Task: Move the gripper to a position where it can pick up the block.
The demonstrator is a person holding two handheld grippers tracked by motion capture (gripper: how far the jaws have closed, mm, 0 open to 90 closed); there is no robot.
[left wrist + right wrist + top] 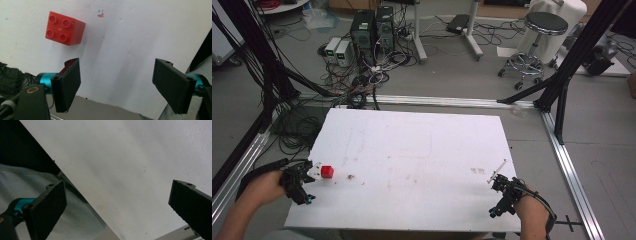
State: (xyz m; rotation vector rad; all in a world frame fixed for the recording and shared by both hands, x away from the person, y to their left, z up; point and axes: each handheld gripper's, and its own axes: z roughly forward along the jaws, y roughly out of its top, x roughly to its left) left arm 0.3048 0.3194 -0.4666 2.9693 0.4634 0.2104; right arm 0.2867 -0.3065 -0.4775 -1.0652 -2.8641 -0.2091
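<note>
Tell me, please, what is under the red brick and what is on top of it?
The red brick lies on the white table. On top it carries nothing, only its own four studs. Its underside is covered, so anything beneath cannot be seen. The open left gripper stands apart from it.

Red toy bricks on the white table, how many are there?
1. The red brick sits near the table's left edge, studs up, just ahead of the open left gripper, not between its jaws. The left gripper view shows it too.
</note>
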